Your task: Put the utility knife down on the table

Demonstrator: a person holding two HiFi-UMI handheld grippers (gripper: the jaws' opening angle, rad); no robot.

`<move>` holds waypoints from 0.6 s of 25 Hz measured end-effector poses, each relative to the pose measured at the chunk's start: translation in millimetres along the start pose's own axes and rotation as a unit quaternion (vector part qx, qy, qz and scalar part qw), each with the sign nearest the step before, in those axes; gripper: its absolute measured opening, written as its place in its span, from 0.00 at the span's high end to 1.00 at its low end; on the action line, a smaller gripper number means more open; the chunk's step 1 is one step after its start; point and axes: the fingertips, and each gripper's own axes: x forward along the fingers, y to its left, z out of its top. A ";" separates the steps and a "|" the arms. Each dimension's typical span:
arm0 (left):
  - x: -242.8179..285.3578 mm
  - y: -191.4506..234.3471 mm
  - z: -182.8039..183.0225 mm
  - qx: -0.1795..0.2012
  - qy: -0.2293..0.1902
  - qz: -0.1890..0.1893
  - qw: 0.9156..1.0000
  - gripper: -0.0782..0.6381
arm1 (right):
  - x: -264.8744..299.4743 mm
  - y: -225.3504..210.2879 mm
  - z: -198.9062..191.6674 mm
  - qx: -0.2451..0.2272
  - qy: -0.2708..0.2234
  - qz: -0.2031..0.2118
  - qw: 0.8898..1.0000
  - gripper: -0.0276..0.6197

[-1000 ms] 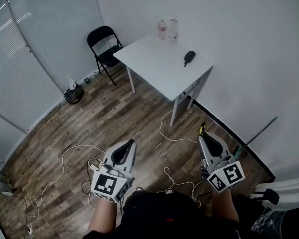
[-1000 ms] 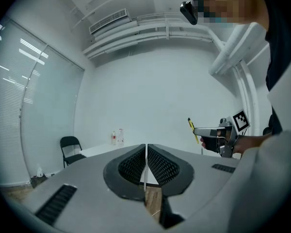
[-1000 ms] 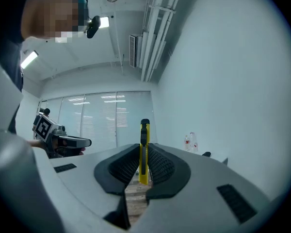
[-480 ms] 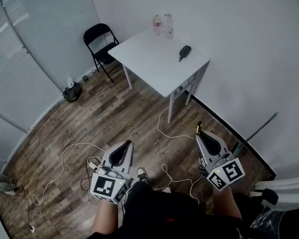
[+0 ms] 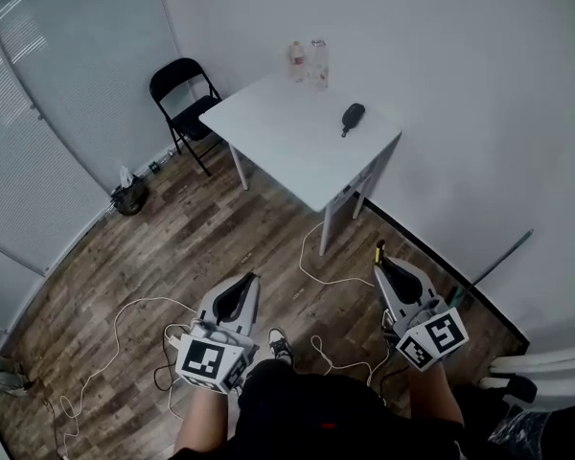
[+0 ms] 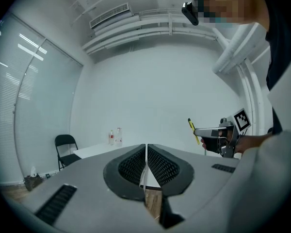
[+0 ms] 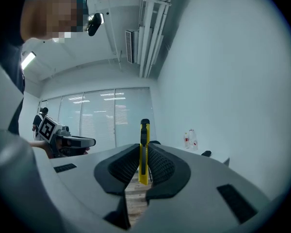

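Observation:
A yellow utility knife [image 7: 144, 149] stands upright between the jaws of my right gripper [image 7: 143, 165], which is shut on it; its tip [image 5: 380, 249] pokes out ahead of the right gripper [image 5: 395, 278] in the head view. My left gripper [image 5: 237, 295] is shut with nothing in it, jaws pressed together [image 6: 146, 165]. From the left gripper view the right gripper [image 6: 218, 136] with the knife [image 6: 192, 130] shows at the right. The white table [image 5: 268, 132] stands well ahead of both grippers, across the wooden floor.
On the table lie a dark object [image 5: 351, 117] and two bottles [image 5: 307, 60] at its far edge. A black folding chair [image 5: 179, 96] stands left of the table. White cables [image 5: 139, 314] trail over the floor. A dark bag [image 5: 127, 195] sits by the curved wall.
The view has shifted: the table, chair and bottles sit slightly further left and up in the picture. Both grippers hold the same pose, the knife still gripped.

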 end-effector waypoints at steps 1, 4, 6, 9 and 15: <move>7.6 10.4 -0.3 0.000 -0.001 -0.004 1.000 0.85 | 12.4 -2.8 -0.4 -0.002 0.002 -0.002 1.000 0.86; 26.6 46.2 -6.9 -0.009 0.006 -0.009 1.000 0.85 | 50.8 -10.1 -7.9 -0.004 0.015 -0.012 1.000 0.86; 37.9 72.5 -7.2 -0.026 0.010 -0.011 1.000 0.85 | 77.6 -13.2 -12.0 -0.003 0.023 -0.018 1.000 0.86; 55.4 107.7 0.9 -0.034 0.007 -0.021 0.999 0.85 | 116.8 -14.3 -9.6 -0.007 0.028 -0.026 0.999 0.86; 88.8 167.5 5.9 -0.030 0.008 -0.038 0.999 0.85 | 179.0 -15.9 -8.6 -0.025 0.029 -0.038 0.999 0.86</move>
